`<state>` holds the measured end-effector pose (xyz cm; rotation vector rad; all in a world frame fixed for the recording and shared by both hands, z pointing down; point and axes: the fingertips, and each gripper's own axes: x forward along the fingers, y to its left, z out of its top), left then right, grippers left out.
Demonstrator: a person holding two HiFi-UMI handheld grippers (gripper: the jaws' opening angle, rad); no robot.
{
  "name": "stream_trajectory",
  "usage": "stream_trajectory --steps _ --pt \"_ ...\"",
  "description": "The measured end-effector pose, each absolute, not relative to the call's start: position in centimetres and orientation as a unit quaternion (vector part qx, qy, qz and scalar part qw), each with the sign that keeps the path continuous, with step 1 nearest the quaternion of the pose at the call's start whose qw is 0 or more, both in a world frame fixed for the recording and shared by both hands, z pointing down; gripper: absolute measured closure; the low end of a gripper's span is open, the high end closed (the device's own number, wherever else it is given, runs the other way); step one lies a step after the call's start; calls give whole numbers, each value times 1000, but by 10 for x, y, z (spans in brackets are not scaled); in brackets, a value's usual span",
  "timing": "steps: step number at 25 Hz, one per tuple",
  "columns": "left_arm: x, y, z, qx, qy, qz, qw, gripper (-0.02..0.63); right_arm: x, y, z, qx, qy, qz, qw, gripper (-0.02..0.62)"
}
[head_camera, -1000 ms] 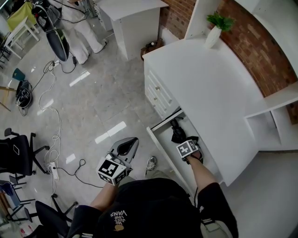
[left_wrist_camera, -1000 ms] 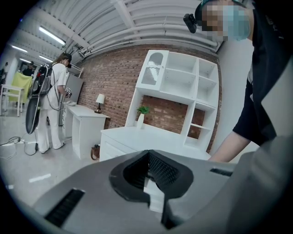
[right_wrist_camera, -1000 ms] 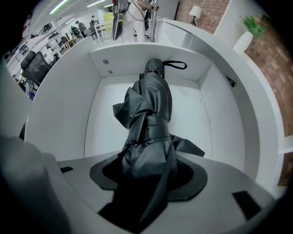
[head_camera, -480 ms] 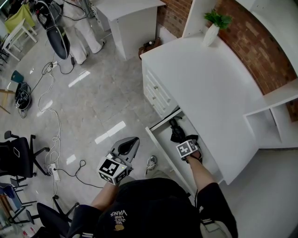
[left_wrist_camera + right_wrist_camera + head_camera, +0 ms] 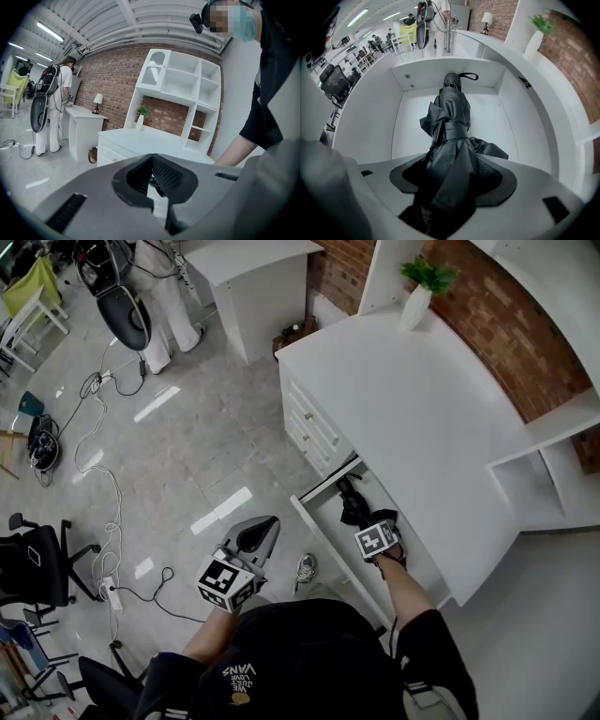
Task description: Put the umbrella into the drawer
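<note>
A folded black umbrella lies lengthwise on the floor of the open white drawer, its strap loop towards the far wall. In the head view the umbrella shows as a dark bundle in the pulled-out drawer. My right gripper points straight down over its near end. Its jaws are opening, with the umbrella's fabric between them and the pads not pressing on it. The marker cube hides the right gripper from above. My left gripper hovers over the floor left of the drawer. The left gripper is shut and holds nothing.
The white cabinet top overhangs the drawer's right side and carries a potted plant at the back. Cables trail over the tiled floor; a black office chair stands at the left. A person stands by a white desk.
The head view has drifted slightly. Both grippers and the umbrella stay where they were.
</note>
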<state>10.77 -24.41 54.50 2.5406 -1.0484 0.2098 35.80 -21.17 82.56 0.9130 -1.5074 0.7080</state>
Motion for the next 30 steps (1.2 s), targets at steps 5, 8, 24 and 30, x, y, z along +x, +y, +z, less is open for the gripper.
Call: stream_trajectory --steps 5,8,24,30 --pt "110 -242 543 910 -360 75 190 598 356 -211 818 404 -649 306 568 307" --pt "112 -242 540 914 -352 74 188 598 355 -208 811 407 -652 305 563 307" --pt "117 -233 527 935 -297 75 177 598 357 -197 763 476 -650 296 514 311" --pt "109 -224 525 942 -277 72 174 598 350 -199 726 539 -650 270 463 399"
